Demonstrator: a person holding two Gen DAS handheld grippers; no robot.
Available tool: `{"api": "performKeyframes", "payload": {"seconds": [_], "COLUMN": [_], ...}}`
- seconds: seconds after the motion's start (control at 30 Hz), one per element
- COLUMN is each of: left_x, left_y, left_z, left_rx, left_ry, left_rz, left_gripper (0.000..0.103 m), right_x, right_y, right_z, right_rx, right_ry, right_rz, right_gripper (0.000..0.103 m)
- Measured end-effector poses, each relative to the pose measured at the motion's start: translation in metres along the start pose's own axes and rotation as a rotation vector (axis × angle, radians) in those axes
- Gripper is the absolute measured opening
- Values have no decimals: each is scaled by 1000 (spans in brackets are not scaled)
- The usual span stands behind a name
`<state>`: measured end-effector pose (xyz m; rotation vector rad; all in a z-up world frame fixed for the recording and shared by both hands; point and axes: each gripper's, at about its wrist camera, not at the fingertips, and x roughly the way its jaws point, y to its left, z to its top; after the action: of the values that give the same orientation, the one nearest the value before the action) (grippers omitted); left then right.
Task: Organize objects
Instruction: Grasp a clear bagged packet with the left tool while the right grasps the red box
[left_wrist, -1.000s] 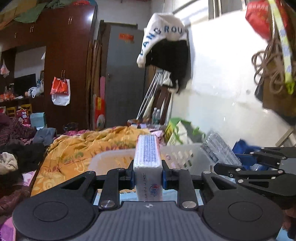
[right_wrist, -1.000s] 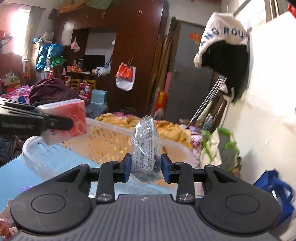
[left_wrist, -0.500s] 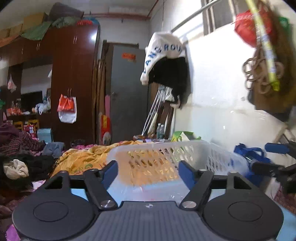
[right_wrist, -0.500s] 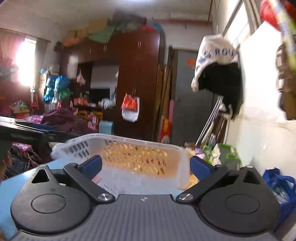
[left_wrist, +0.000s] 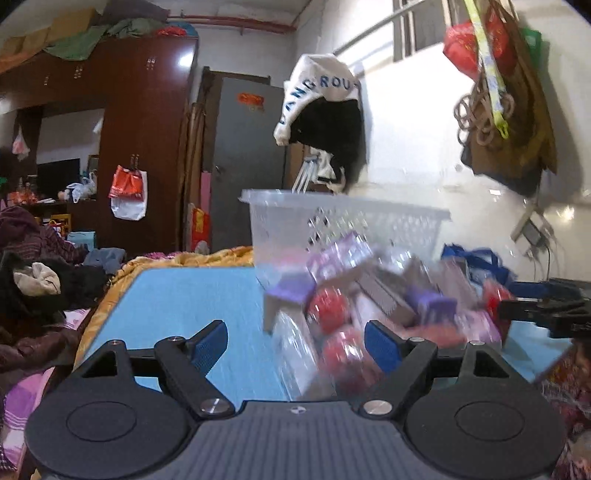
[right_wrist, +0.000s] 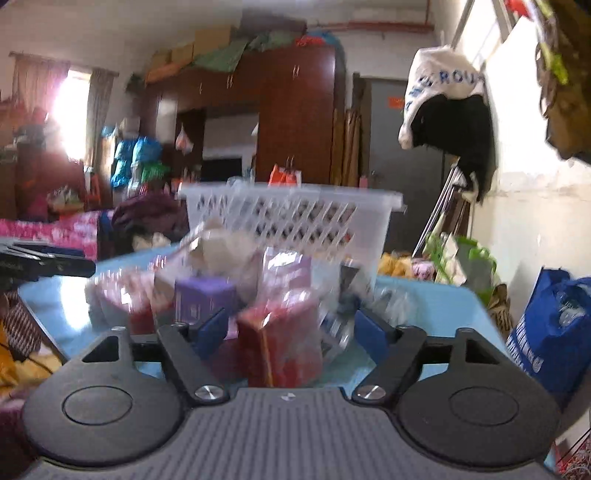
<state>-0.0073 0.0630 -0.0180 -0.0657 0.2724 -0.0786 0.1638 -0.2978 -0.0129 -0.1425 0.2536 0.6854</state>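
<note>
Your left gripper (left_wrist: 295, 341) had just been opening, jaws wide, nothing between them. Your right gripper (right_wrist: 290, 328) had just been closing, still apart, a red packet (right_wrist: 284, 343) standing upright between the pads; contact unclear through blur. The pile of packets (left_wrist: 373, 295), glossy red and purple wrappers, lay on the blue table (left_wrist: 184, 299) before the white slotted plastic basket (left_wrist: 343, 229), long side facing you, blocking it.
</note>
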Motion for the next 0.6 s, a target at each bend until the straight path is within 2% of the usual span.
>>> {"api": "performKeyframes", "payload": {"seconds": [0.07,0.1,0.13,0.33,0.47,0.6], "left_x": [2,3,2,-5,-1,-3], "left_y": [-5,-8,-9,-3,1,10], "left_z": [-3,-4,-5,-9,-9,-10], "left_rx": [16,19,20,5,-7,-48], "left_ry": [0,-1,-6,-17,-19,-32], "left_rz": [-23,-21,-15,17,68,90], "left_gripper": [84,84,84,84,84,84], "right_x": [0,0,-1,-15,-21,-23], "right_y": [-4,-6,-6,-4,-3,-3], "right_z": [0,2,2,-8,-11,-11], "right_rx": [10,2,-5,-1,0,-1], "right_ry": [0,11,18,6,-5,-12], "right_rz": [13,12,10,-3,-11,-17], "right_gripper": [73,54,49,49,49,49]}}
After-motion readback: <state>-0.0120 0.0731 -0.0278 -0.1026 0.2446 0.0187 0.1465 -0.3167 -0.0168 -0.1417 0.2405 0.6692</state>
